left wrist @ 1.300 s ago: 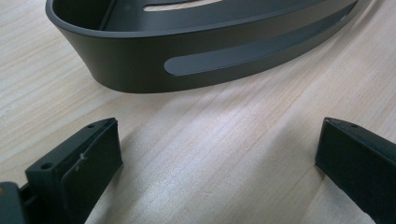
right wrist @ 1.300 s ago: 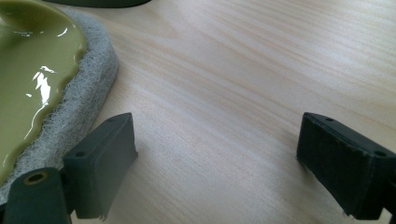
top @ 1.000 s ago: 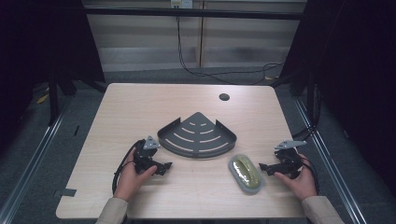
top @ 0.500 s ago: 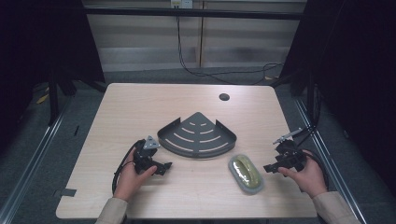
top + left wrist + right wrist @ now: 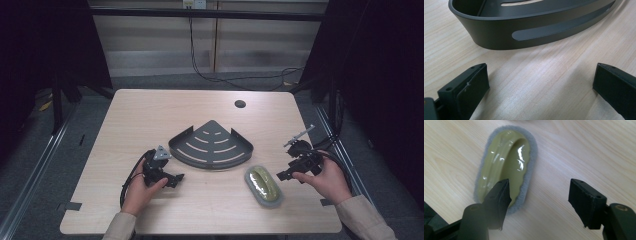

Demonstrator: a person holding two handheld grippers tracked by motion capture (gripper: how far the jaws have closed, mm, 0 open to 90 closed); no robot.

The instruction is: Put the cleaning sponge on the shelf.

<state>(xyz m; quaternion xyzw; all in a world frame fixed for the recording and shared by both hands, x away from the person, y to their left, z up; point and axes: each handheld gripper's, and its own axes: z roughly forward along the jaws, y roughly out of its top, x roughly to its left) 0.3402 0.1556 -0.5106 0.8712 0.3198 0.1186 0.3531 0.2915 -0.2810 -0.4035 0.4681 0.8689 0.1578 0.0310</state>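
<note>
— Where were your grippers?
— My left gripper (image 5: 172, 177) sat near the dark fan-shaped tray (image 5: 210, 146) at the middle of the table (image 5: 150, 115), jaws wide apart, nothing between them.
— And the right?
— My right gripper (image 5: 284, 175) hovered just beside the green oval brush (image 5: 263, 184) with its grey fringe, jaws spread, holding nothing.
</note>
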